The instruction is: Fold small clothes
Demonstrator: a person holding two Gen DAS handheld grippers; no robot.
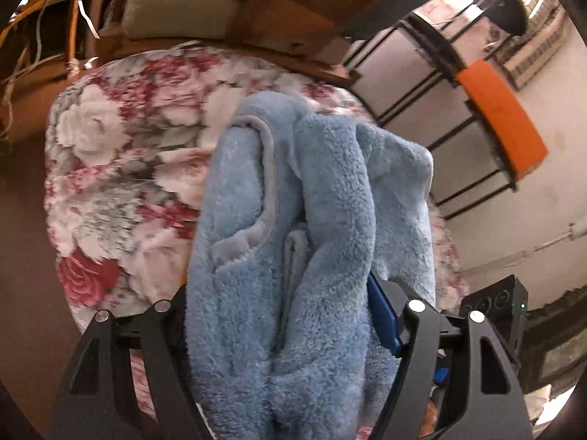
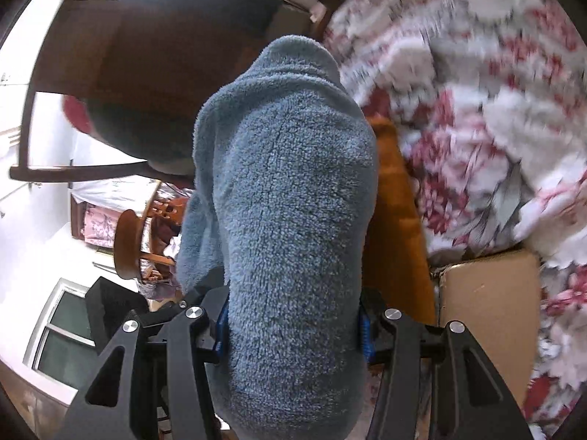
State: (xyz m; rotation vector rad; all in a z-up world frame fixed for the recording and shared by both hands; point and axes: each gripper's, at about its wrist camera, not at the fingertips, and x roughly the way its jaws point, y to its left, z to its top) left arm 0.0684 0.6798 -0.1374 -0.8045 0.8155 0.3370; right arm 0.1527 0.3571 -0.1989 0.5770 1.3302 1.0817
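Blue fleece garment (image 1: 293,256) bunched between left tongs (image 1: 286,315), clamped; right tongs (image 2: 293,322) clamped likewise.

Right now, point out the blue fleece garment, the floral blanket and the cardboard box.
blue fleece garment (image 1: 293,256), left wrist view, bunched middle.
floral blanket (image 1: 121,168), left wrist view, bare patch left of garment.
cardboard box (image 2: 488,304), right wrist view, top face.
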